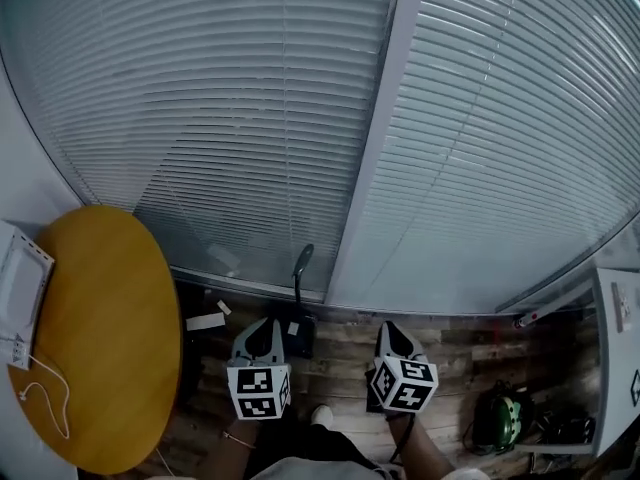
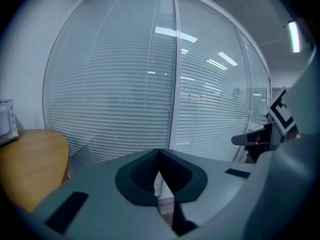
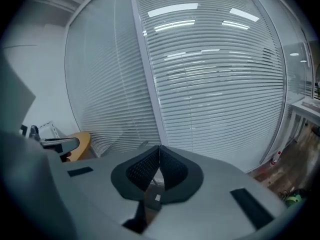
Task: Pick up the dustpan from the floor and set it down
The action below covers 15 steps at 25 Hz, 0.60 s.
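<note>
**Both grippers clenched empty, dustpan on the floor ahead**

The left gripper (image 2: 159, 151) has its jaws pressed together on nothing; the right gripper (image 3: 160, 148) is the same. Just beyond them and between the two, nearer the left one, the dark dustpan (image 1: 300, 334) sits on the wooden floor (image 1: 345, 340) at the foot of the blinded glass wall (image 1: 250, 118). Its long handle (image 1: 302, 265) stands upright. The round yellow bench (image 1: 110, 338) is at the left.

No legible text, brand, number or label is found in any view. Only black-and-white square marker patterns are carried on the left gripper (image 1: 264, 324) and the right gripper (image 1: 389, 327). No characters are contained in them.
</note>
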### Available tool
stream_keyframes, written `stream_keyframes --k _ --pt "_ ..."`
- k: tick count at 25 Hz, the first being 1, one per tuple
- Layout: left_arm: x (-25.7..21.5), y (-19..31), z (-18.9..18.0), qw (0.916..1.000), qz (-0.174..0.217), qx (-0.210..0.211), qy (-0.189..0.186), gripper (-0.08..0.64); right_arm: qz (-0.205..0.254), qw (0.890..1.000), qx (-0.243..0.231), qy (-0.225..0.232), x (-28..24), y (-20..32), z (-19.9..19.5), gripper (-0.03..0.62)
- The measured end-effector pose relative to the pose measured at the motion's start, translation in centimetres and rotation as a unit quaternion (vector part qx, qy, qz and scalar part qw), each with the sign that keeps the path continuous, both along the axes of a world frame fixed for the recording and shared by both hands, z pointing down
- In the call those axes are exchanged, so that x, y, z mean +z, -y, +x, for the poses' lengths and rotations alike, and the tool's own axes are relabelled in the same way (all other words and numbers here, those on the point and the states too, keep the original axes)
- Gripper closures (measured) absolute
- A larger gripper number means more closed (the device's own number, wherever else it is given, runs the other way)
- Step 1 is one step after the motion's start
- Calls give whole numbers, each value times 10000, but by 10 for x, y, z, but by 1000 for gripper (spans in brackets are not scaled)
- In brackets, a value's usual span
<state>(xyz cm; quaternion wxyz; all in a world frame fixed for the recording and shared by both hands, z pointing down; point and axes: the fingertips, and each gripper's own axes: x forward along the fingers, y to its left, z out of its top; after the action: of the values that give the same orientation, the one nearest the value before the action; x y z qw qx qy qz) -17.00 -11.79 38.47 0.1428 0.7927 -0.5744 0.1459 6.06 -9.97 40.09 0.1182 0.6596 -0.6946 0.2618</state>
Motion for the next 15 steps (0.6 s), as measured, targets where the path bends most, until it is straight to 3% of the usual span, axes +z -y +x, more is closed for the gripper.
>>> stream_keyframes --k 7,15 --pt "17 19 -1 9998 -173 134 40 543 -40 9996 -198 -179 5 23 -14 560" --pt "54 29 0 9988 -443 216 24 543 -330 9982 -434 -230 45 34 -34 560"
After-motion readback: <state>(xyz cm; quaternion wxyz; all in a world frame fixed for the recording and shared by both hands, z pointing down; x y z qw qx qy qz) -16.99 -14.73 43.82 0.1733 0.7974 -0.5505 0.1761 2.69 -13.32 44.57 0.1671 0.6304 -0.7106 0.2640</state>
